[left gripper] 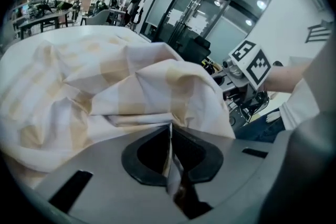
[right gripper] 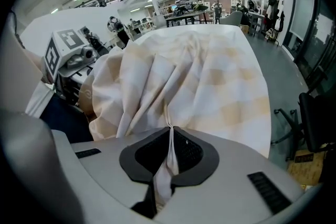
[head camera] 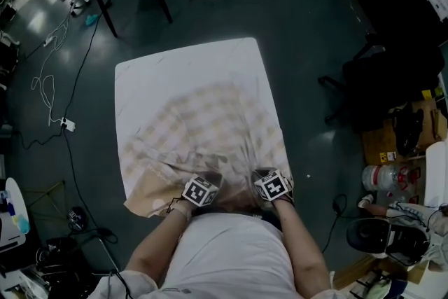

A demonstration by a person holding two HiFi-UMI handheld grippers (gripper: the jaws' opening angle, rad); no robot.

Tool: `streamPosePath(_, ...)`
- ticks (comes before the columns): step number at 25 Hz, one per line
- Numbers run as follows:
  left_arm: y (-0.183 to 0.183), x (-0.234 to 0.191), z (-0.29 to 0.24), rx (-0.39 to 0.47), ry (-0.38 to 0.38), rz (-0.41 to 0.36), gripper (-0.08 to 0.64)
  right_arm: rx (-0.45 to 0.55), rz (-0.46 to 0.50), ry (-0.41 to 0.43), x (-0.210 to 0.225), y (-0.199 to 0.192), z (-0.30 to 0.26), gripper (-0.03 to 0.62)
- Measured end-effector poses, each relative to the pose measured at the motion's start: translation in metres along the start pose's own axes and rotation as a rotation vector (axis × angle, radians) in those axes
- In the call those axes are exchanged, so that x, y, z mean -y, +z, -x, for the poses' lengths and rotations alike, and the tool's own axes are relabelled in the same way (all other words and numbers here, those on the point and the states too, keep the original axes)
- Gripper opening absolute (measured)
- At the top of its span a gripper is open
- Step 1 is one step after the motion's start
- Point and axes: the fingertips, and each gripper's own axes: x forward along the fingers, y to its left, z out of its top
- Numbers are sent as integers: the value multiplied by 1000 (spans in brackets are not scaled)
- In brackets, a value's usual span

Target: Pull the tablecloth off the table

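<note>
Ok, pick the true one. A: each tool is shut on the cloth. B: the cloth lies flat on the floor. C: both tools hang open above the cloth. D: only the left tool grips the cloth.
A: the left tool and the right tool each pinch a fold of the cloth between closed jaws.

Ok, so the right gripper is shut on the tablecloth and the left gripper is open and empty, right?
No. The left gripper is also shut on the tablecloth, a fold pinched between its jaws; the left gripper view shows it. The right gripper grips it as said.
</note>
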Motion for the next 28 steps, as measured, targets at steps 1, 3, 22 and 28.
streamPosePath(1,5,1,5,10,9,-7,15,-13,-1,10,2,-1,-1,38)
streamPosePath(3,19,-2,15,43,25,0,15,-39,4,31,8,-1,-2,38)
streamPosePath(22,-22,-209,214,404,562,568,276,125,4,-30,76,151,29,145)
streamPosePath(28,-39,-250,223,421,600,691,295,177,9,-146,115,210,9,252)
